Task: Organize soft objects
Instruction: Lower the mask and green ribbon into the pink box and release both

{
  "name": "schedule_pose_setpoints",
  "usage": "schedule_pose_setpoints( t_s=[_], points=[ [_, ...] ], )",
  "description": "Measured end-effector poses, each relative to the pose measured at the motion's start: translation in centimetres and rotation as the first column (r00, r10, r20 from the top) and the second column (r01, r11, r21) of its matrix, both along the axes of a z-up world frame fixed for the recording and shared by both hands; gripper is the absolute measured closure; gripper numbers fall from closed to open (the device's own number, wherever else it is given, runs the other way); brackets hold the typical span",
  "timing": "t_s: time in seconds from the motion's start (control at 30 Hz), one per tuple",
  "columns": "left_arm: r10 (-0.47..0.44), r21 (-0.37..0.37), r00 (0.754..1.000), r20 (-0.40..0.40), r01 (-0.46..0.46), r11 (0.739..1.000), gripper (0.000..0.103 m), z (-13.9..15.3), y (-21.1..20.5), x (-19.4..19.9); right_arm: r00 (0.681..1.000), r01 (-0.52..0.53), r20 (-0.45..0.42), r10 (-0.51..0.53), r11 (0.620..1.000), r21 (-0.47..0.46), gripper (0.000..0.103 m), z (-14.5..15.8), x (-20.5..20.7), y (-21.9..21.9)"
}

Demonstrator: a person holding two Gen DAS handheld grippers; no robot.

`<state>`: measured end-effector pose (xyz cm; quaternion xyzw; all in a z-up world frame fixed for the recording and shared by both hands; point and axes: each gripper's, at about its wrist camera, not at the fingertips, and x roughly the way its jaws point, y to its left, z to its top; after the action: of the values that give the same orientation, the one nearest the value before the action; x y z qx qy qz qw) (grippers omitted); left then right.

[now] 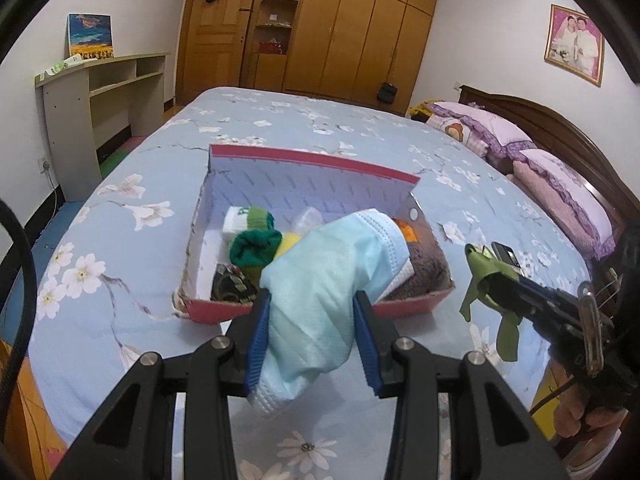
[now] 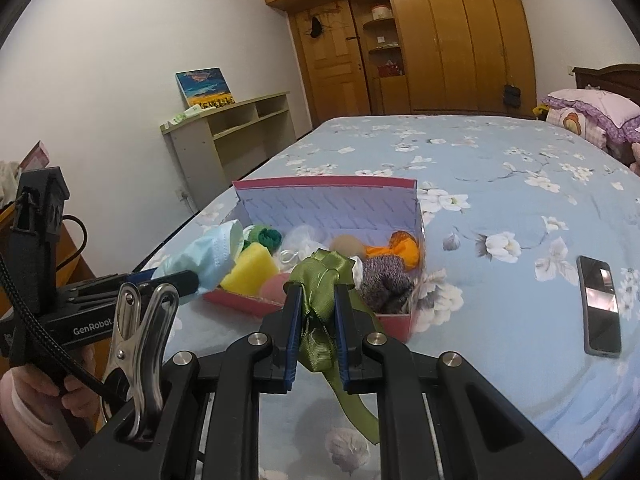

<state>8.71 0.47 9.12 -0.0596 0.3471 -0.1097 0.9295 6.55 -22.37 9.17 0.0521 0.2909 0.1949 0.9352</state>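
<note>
Bed (image 1: pixel 360 128) with blue floral cover fills both frames; open red box (image 1: pixel 312 160) sits mid-frame in both, already packed: green sock (image 1: pixel 256 242), yellow sponge (image 2: pixel 250 268), grey knit (image 2: pixel 386 280), orange piece (image 2: pixel 400 250). Left gripper (image 1: pixel 312 336), bottom centre of the left view, fingers pinching a light-blue face mask (image 1: pixel 320 280), held just short of the box's near edge. Right gripper (image 2: pixel 316 324), bottom centre of the right view, fingers clamped on a green ribbon bow (image 2: pixel 322 276), also at the near edge; a tail hangs below the fingers. Phone (image 2: pixel 600 308) lies on the bed, right of the box. Risks: box is crowded, so mask could land on top and slide out; dangling ribbon tail may snag the near wall; both grippers converging on the box could collide.
</note>
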Motion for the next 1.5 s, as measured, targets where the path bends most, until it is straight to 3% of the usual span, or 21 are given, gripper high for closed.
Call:
schedule_pose_setpoints(
  t_s=[0.83, 1.17, 1.5],
  points=[
    [0.027, 0.040, 0.999, 0.041, -0.029, 0.999, 0.061, 2.4, 0.3, 8.0, 0.998, 0.008, 0.069, -0.003, 0.997, -0.083, 0.088, 2.8, 7.2, 2.0],
    [0.062, 0.061, 0.998, 0.003, -0.063, 0.996, 0.061, 0.3, 0.0, 12.0, 0.998, 0.021, 0.054, -0.015, 0.994, -0.108, 0.088, 1.5, 11.0, 2.8],
    [0.089, 0.116, 0.994, -0.056, -0.082, 0.990, 0.061, -3.5, 0.1, 15.2, 0.999, 0.044, 0.008, -0.043, 0.987, -0.152, 0.088, -1.8, 14.3, 3.8]
  ],
)
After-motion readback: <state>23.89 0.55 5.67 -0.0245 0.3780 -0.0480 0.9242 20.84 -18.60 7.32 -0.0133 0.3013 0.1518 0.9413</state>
